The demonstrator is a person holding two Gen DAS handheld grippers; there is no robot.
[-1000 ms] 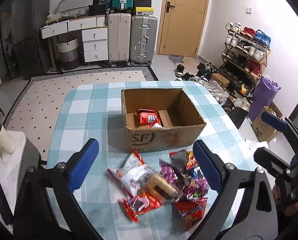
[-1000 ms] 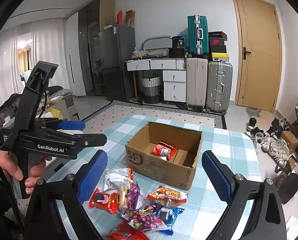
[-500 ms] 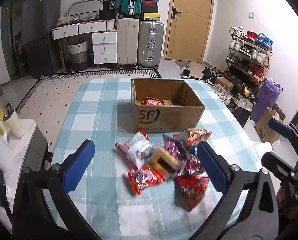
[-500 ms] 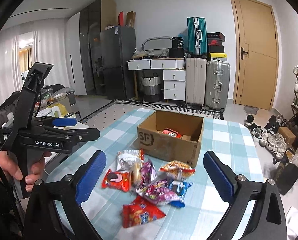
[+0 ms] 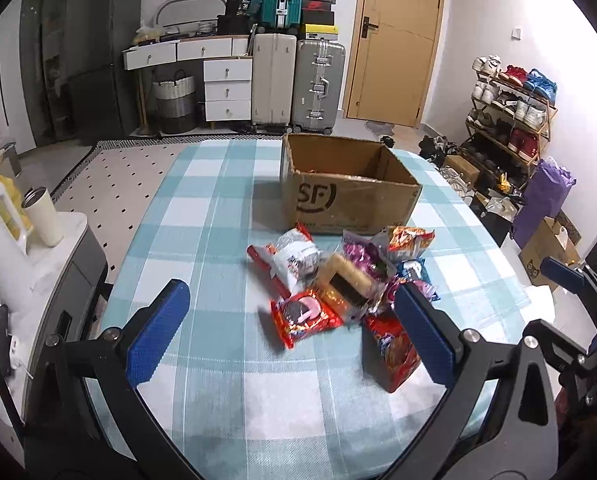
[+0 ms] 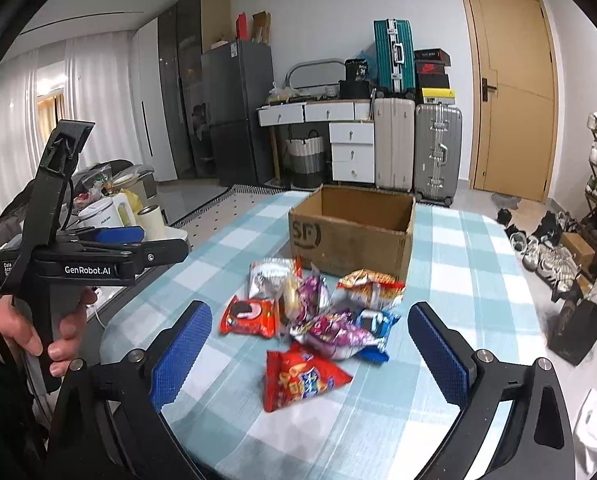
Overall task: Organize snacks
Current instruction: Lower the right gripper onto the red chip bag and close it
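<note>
Room: lived-in space w/ suitcases [image 5: 298, 80] and white drawers along the back wall, wood door [image 5: 394, 40], shoe rack [image 5: 510, 108] off to the right.
Surface: table w/ teal-and-white check cloth [image 5: 202, 216], kettle on a side unit at left.
Box: open cardboard box [image 5: 350, 200], far side of table, behind the snacks; inside not visible from this low angle.
Snacks: loose pile of packets [image 5: 338, 280] just in front of the box, some overlapping. Orange-red bag [image 6: 298, 380] lies nearest, a bit apart from the rest; red cookie pack [image 6: 250, 316] at pile's left edge; white-and-red bag [image 5: 294, 256] behind it.
L gripper [image 5: 294, 336]: jaws wide apart, nothing between pads, hovering short of the pile, not touching.
R gripper [image 6: 310, 352]: jaws also wide apart, empty, above table edge.
Hand: person's hand [image 6: 30, 332] on L gripper handle, seen in right wrist view.
Key relation: pile sits ahead of and below both jaws, box beyond it. From the R gripper, orange-red bag is almost centred between the fingers, long axis running diagonally across the gap. From the L one, it's tucked behind the right finger; cookie pack more central.
Judgement: R looks better lined up for orange-red bag, L for cookie pack; either needs to drop lower first.
</note>
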